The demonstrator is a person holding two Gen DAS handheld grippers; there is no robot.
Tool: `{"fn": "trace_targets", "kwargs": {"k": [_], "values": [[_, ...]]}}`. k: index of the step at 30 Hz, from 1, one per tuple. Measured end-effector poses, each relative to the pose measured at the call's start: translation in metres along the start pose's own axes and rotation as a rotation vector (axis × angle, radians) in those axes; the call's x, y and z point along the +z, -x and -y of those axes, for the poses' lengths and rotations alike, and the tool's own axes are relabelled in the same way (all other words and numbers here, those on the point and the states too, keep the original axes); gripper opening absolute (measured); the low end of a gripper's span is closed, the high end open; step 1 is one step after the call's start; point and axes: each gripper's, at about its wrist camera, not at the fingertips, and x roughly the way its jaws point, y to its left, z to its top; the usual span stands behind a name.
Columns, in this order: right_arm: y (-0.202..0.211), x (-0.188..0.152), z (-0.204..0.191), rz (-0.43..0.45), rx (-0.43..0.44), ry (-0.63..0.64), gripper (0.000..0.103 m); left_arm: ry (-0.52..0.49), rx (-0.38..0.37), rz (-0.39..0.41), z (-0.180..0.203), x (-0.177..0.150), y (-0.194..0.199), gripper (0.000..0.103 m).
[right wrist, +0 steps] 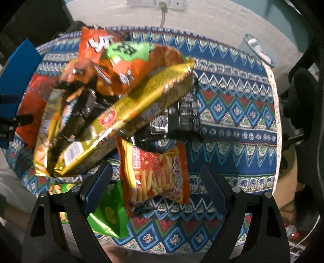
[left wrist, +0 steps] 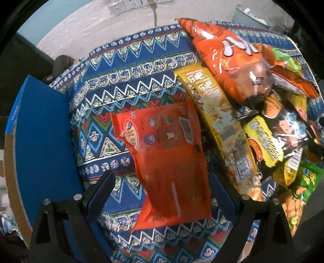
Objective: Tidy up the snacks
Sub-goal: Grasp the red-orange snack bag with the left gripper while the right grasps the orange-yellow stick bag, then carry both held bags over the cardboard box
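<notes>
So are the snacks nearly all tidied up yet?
Not nearly. Nothing looks sorted: the shiny gold packet, the big orange crisp bag and others lie heaped on the patterned blue cloth. In hand, almost: the left gripper, jaws open, sits around the flat red packet, and the right gripper, also open, around the red chip-stick packet. The whole pile is left.

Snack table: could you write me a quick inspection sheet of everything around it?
Surface: patterned tablecloth, blue zigzags and diamonds.
Job's things: snack packets piled together; red packet between the left fingers, french-fry packet between the right fingers, gold packet atop the pile.
Clutter: blue cardboard box at the table's left edge.
Grippers: left hand-held gripper open; right hand-held gripper open.
Cables: one cord hanging from wall sockets.
Surroundings: pale bin beyond the table.
</notes>
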Motion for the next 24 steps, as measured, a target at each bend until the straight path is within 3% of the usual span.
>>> {"fn": "trace_targets", "kwargs": {"k": [8, 12, 14, 15, 18, 24], "values": [[-0.023, -0.004, 0.007, -0.053, -0.007, -0.012, 0.087, 0.006, 0.001, -0.036, -0.001, 0.015, -0.032, 0.094], [-0.031, -0.003, 0.008, -0.06, 0.005, -0.016, 0.083, 0.005, -0.032, -0.013, -0.003, 0.02, -0.043, 0.092], [-0.035, -0.003, 0.007, -0.069, 0.023, -0.019, 0.064, -0.004, -0.046, 0.017, -0.003, 0.021, -0.043, 0.08], [-0.039, -0.005, 0.007, -0.073, 0.03, -0.023, 0.064, -0.01, -0.053, 0.023, -0.003, 0.021, -0.043, 0.069], [-0.04, -0.004, 0.004, -0.071, 0.032, -0.026, 0.059, -0.002, -0.074, 0.025, -0.01, 0.021, -0.034, 0.053], [-0.024, -0.006, 0.01, -0.037, 0.028, -0.057, 0.054, -0.038, -0.053, 0.058, -0.009, 0.015, -0.024, 0.038]]}}
